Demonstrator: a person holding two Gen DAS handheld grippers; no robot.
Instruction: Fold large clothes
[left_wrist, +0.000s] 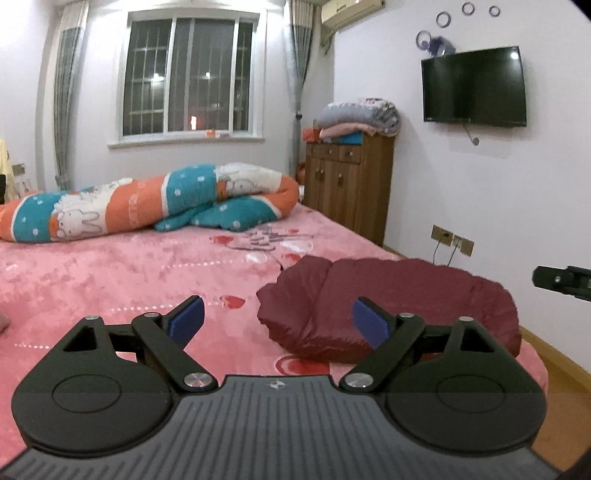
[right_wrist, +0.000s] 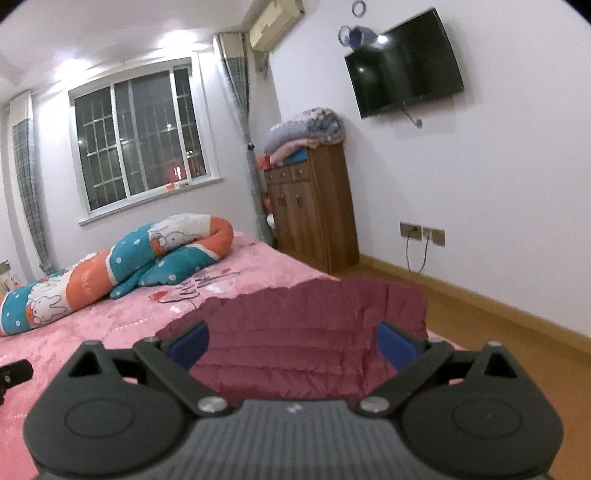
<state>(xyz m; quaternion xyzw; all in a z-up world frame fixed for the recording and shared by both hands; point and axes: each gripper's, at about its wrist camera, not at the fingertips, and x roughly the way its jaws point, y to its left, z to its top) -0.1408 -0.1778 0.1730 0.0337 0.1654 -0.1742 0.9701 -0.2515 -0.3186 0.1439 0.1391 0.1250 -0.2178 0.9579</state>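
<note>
1. The left gripper (left_wrist: 277, 319) hovered level above the pink bed (left_wrist: 110, 280), fingers spread wide, holding nothing.
2. The right gripper (right_wrist: 293, 345) hovered over the folded maroon jacket (right_wrist: 314, 332) at the bed's corner, fingers wide apart, empty.

A bed (left_wrist: 110, 273) under a pink plush cover fills the room, with a rolled orange-and-teal quilt (left_wrist: 147, 201) lying across its far side below a barred window (left_wrist: 188, 77) that shows darkness outside. A wooden cabinet (left_wrist: 349, 184) stacked with folded blankets (left_wrist: 358, 116) stands in the corner by the grey curtain (left_wrist: 301, 74). On the pale right wall hang a dark television (left_wrist: 474, 86) and an air conditioner (left_wrist: 349, 11), above a wooden floor (right_wrist: 498, 321).
</note>
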